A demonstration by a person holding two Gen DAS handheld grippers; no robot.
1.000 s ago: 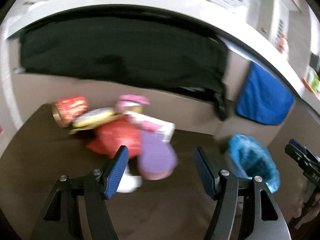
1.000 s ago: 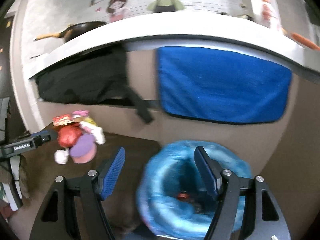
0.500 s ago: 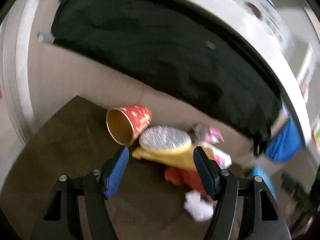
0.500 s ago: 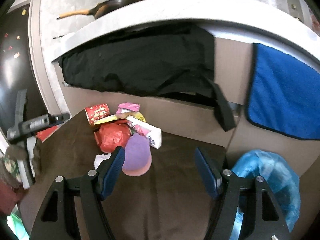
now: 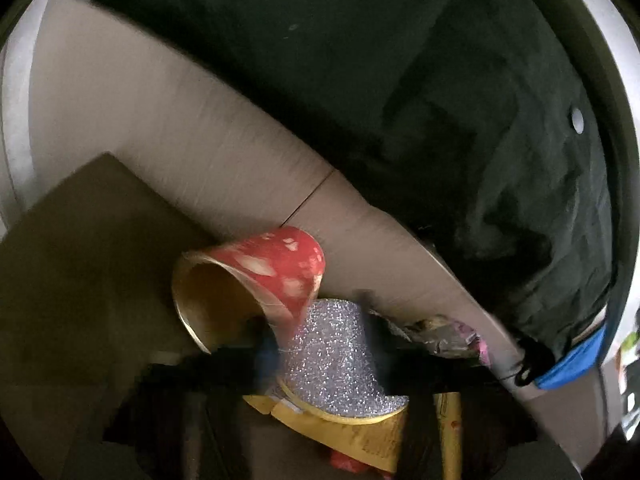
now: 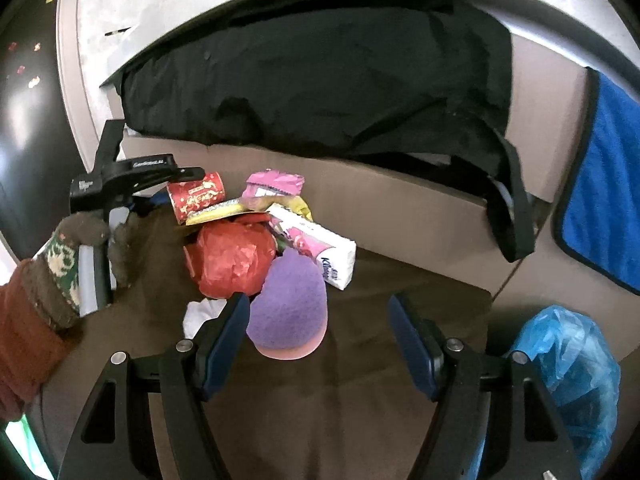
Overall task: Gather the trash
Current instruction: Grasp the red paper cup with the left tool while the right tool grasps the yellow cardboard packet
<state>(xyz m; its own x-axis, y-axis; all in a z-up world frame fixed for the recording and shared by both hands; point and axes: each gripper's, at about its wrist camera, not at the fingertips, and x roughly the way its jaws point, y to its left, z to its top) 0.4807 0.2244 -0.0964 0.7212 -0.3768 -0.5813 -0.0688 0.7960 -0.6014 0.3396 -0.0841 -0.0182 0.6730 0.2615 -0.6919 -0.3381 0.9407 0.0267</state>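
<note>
Your left gripper [image 5: 320, 356] has just been closing on the glittery packet [image 5: 336, 360] between its fingers; lift it toward the blue bag [image 6: 568, 368] beside your spread right gripper [image 6: 320, 336].

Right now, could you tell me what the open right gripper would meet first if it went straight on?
Probably the purple-and-pink sponge, lying just ahead of the right gripper toward its left finger; depth is uncertain.

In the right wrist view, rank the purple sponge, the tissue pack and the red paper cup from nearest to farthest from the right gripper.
1. Purple sponge, just ahead of the right gripper, left of centre.
2. Tissue pack, behind the sponge.
3. Red paper cup, far left, at the pile's back.
</note>
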